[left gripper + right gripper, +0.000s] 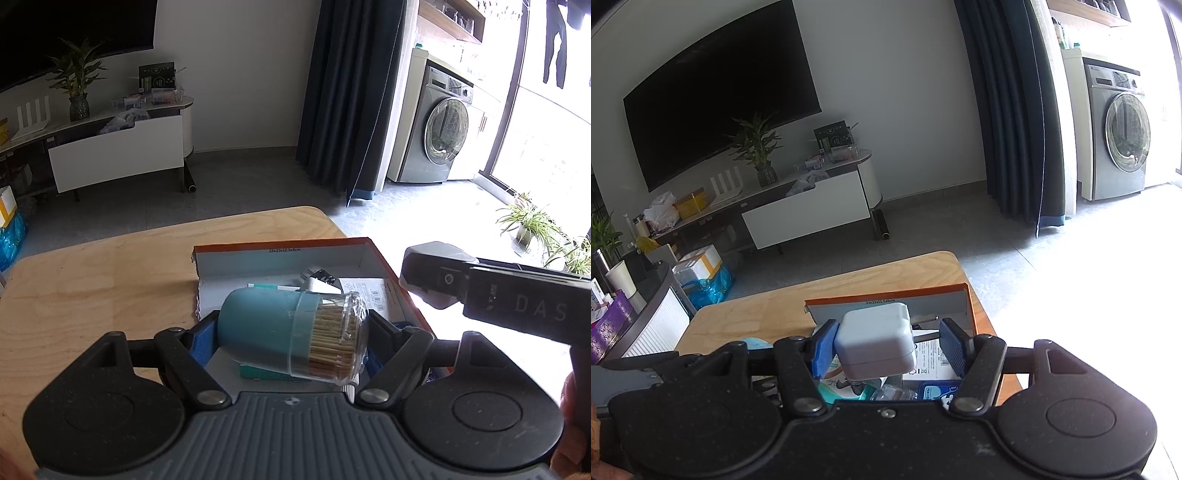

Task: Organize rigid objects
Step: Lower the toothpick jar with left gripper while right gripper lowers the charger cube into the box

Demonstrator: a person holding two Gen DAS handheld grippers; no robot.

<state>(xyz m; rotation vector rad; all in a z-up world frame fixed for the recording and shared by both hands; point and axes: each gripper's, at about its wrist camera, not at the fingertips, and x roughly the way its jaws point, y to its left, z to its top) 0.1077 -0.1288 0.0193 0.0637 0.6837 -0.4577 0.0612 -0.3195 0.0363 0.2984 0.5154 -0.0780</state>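
Wooden table (92,280), orange box (369,242) collecting items. Left gripper (291,332) clamps toothpick jar (288,332) sideways over box; right gripper (886,345) pinches white charger (875,341) by prongs, likely drop-off.

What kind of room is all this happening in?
Most likely a home living room: a big dark television on the wall above a low media cabinet, with a washing machine past the curtain.

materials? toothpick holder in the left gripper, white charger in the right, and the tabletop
Toothpick holder: matte teal body, likely plastic; clear glossy cap, probably plastic too, wooden-looking picks visible through it. White charger: smooth satin plastic by its soft sheen and moulded seam. Tabletop: pale wood, probably plywood or veneer, going by the broad grain; flat finish.
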